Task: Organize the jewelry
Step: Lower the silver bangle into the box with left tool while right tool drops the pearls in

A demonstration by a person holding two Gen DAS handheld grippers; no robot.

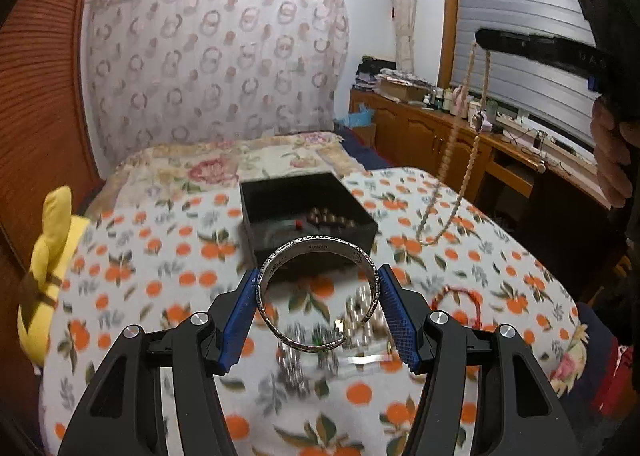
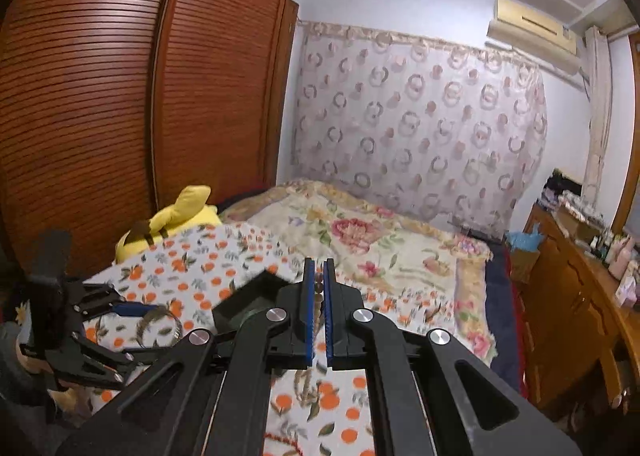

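The left gripper (image 1: 318,288) clasps an engraved silver bangle (image 1: 318,296) above the orange-print bedspread (image 1: 160,296). The right gripper (image 2: 319,296), clenched, pinches a pale beaded necklace (image 1: 450,160), mostly hidden between its pads. Blurred jewellery lies beneath; an open black box (image 1: 308,212) sits mid-bed.

Both wrist views look down across the bed (image 1: 160,256), sharing the box (image 1: 308,208).
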